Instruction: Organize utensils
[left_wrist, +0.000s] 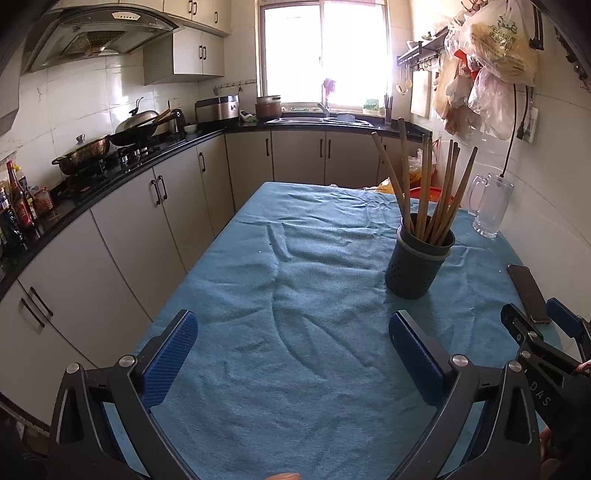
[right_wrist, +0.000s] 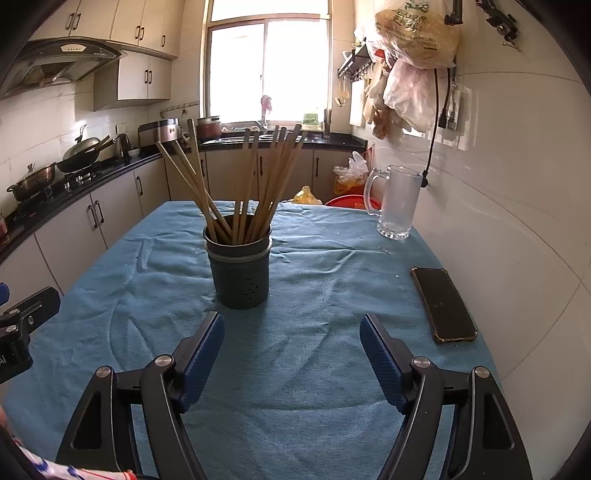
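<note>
The chopsticks (right_wrist: 236, 192) stand bunched in a dark round holder (right_wrist: 238, 271), pale wood, long and thin, fanned out so that a few lean left and the rest lean right, their tops well above the rim. The holder is upright, with a lighter band just under its rim and small drain holes low on its wall. It sits on the blue towel-like cloth (right_wrist: 295, 369) that covers the table, about mid-table and just beyond the right claw (right_wrist: 291, 350).

That right claw hangs over the near cloth with its blue-padded jaws spread wide and nothing between them. The left claw (left_wrist: 293, 350) is to its left, also over bare cloth, jaws wide apart and empty; the holder lies ahead of it and to the right.

To the right of the holder a black phone (right_wrist: 443, 304) lies flat near the table's right edge. Farther back on that side stands a clear glass mug (right_wrist: 397, 201), close to the tiled wall.
</note>
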